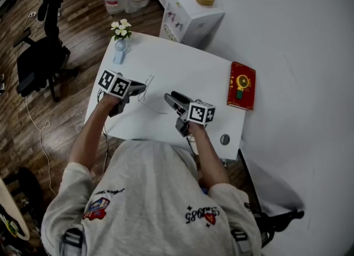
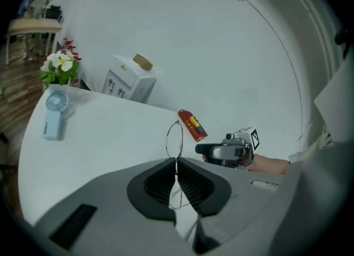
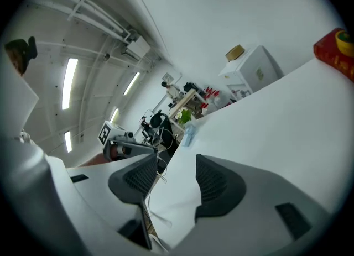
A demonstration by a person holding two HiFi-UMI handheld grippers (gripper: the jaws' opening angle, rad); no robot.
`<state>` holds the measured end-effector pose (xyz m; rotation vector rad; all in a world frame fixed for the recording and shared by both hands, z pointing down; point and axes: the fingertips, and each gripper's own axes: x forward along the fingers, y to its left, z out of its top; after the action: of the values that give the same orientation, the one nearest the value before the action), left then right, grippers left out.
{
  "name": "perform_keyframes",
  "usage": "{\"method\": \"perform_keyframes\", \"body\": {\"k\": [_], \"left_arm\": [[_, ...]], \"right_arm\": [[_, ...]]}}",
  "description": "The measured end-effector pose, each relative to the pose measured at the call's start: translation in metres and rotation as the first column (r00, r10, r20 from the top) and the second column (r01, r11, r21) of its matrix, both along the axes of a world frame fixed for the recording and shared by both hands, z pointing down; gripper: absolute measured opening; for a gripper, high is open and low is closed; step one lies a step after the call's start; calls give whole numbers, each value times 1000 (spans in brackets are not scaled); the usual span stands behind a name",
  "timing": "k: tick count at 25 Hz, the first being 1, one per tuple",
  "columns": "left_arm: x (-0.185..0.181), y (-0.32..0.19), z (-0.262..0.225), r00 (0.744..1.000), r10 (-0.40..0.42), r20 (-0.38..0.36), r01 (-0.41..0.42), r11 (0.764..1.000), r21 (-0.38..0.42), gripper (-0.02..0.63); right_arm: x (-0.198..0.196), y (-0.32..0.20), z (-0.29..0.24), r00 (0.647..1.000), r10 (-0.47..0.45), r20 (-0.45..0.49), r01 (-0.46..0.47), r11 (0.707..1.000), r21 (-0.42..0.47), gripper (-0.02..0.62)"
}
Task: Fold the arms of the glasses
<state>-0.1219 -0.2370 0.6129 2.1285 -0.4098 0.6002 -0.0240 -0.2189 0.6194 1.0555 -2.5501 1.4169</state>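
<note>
I see the white tabletop point(image 1: 182, 69) with a flat red box point(image 1: 241, 85) at its right edge and a small blue hand fan point(image 1: 119, 56) at its far left corner. The right hand-held gripper point(image 1: 168, 98) hangs over the near middle of the tabletop with its jaws apart and nothing pressed between the pads. The left hand-held gripper point(image 2: 176, 163) is to its left, clamped shut on the wire-frame glasses point(image 2: 174, 139). One lens rim stands up just beyond the closed pads. The glasses sit between the two hand-held grippers, with a thin wire arm just beside the right one's left pad.
</note>
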Motion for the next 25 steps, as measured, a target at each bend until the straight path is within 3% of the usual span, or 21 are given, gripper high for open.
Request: {"method": "perform_keyframes", "body": {"k": [6,13,15,19,23,25], "left_arm": [[-21,-36,-14,987,-161,-26,162,986,33,14],[-37,-60,-26,951,-299,-78,303,952,43,14],[-37,-63,-28,944,-317,-93,322,946,36,14],[-35,-64,-30,936,-331,-118,335,942,17,14],[-33,-63,-28,932,-337,-131,340,940,5,14],[-31,-60,-28,933,-333,-136,336,942,0,15]], "right_arm": [[12,8,3,995,58,75,-56,998,-36,201],[-3,18,9,971,104,213,-86,992,-93,192],[-8,13,2,954,110,278,-88,992,-91,177],[-23,-6,-30,921,43,387,-67,997,49,140],[-19,-13,-26,901,129,414,-134,991,-19,86],[-18,-17,-28,902,118,415,-133,991,9,78]]}}
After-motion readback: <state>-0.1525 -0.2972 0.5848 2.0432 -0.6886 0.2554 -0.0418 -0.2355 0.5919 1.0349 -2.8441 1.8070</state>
